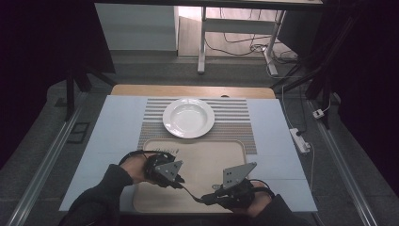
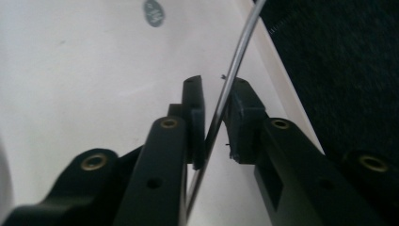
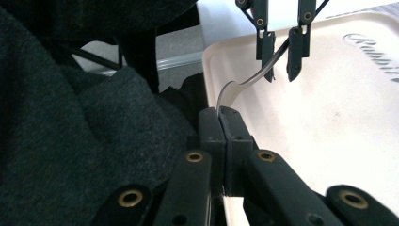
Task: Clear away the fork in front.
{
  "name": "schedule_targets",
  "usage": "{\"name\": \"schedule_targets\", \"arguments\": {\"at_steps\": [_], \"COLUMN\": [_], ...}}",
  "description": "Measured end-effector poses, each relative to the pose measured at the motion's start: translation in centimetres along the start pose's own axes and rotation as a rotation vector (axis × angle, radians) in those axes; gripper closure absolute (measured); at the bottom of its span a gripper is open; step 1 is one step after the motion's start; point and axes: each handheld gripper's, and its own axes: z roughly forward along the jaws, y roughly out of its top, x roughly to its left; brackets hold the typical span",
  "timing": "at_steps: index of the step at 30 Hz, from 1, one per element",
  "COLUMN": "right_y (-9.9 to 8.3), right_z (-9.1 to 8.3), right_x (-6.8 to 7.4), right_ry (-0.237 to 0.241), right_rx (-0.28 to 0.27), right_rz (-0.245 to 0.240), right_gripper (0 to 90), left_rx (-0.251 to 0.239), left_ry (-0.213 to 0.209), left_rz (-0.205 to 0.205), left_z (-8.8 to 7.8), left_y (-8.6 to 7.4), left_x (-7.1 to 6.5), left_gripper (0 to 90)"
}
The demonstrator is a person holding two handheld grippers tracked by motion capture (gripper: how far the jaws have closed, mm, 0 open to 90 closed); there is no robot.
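A thin metal spoon (image 1: 190, 192) hangs low over the beige tray (image 1: 207, 160), spanning the space between my two grippers. My right gripper (image 3: 219, 115) is shut on the spoon's curved bowl end (image 3: 230, 92), near the tray's (image 3: 329, 117) front edge. My left gripper (image 2: 217, 117) stands around the handle (image 2: 235, 52) with its jaws narrowly apart, and the handle crosses the gap at a slant. In the right gripper view the left gripper (image 3: 280, 56) hangs down from the top. A white deep plate (image 1: 188, 117) sits beyond the tray.
The plate rests on a striped placemat (image 1: 235, 132) on a pale blue table cover (image 1: 113, 136). My dark sleeve (image 3: 70, 117) lies close beside the right gripper. A white power strip (image 1: 300, 140) lies off the table's right side, and desk legs and cables stand behind it.
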Motion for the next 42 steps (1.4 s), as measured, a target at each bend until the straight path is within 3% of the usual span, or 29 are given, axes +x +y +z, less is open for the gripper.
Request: {"name": "schedule_targets", "arguments": {"at_steps": [3,5,7,9,13,17,23,28,29,30,32,33,35,36,37,38,41,42], "right_y": [-0.1,-0.1,-0.2,-0.2,-0.2,-0.6,-1.5,-2.2,-2.3,-2.5,-2.7,-2.7,-2.8,-2.8,-2.9,-3.0,-3.3,-3.4], "right_z": [0.0,-0.2,-0.3,-0.8,-1.4,-1.9,-2.4,-3.1,-3.3,-3.4,-3.5,-3.5,-3.7,-3.8,-3.9,-4.0,-4.3,-4.4], "right_x": [-0.1,-0.3,-0.6,-0.7,-0.8,-1.1,-1.5,-1.5,-1.5,-1.5,-1.5,-1.5,-1.2,-1.1,-1.0,-0.9,-0.6,-0.6], "right_ry": [-0.027,-0.088,-0.085,-0.149,-0.218,-0.294,-0.429,-0.471,-0.483,-0.488,-0.518,-0.518,-0.540,-0.540,-0.540,-0.544,-0.558,-0.566], "right_rx": [0.027,0.030,0.026,0.017,0.007,0.000,0.032,0.020,0.026,0.023,0.026,0.026,0.034,0.028,0.027,0.023,0.018,0.015], "right_rz": [-0.019,-0.023,-0.016,-0.019,-0.039,0.004,0.073,0.119,0.124,0.134,0.146,0.146,0.162,0.166,0.167,0.171,0.186,0.186], "right_gripper": [85.2,78.9,77.9,70.3,58.8,46.7,33.2,27.6,26.6,25.1,21.2,21.2,19.6,19.3,18.2,17.2,13.9,12.6], "left_rx": [0.012,0.022,0.010,0.010,0.014,0.022,0.017,0.006,0.013,0.013,0.023,0.023,0.014,0.014,0.013,0.013,-0.005,-0.005], "left_ry": [-0.025,-0.052,-0.068,-0.071,-0.048,-0.033,-0.020,0.005,0.018,0.018,0.041,0.041,0.062,0.062,0.078,0.078,0.105,0.105], "left_rz": [0.024,0.034,0.000,-0.057,-0.162,-0.260,-0.410,-0.479,-0.517,-0.517,-0.581,-0.581,-0.646,-0.646,-0.683,-0.683,-0.769,-0.769], "left_z": [0.3,0.5,0.6,0.3,0.0,-0.3,-0.3,-0.5,-0.5,-0.5,-0.6,-0.6,-0.7,-0.7,-0.8,-0.8,-0.9,-0.9], "left_y": [0.0,0.0,0.0,0.0,-0.3,-0.8,-1.2,-1.4,-1.6,-1.6,-1.9,-1.9,-2.2,-2.2,-2.3,-2.3,-2.7,-2.7], "left_x": [-0.1,-0.2,-0.1,0.1,0.1,-0.1,-0.3,-0.8,-1.1,-1.1,-1.5,-1.5,-1.8,-1.8,-2.1,-2.1,-2.5,-2.5], "left_gripper": [83.3,86.3,86.3,86.4,86.4,86.4,86.3,86.3,86.3,86.3,86.3,86.3,86.3,86.3,86.3,86.3,86.2,86.2]}}
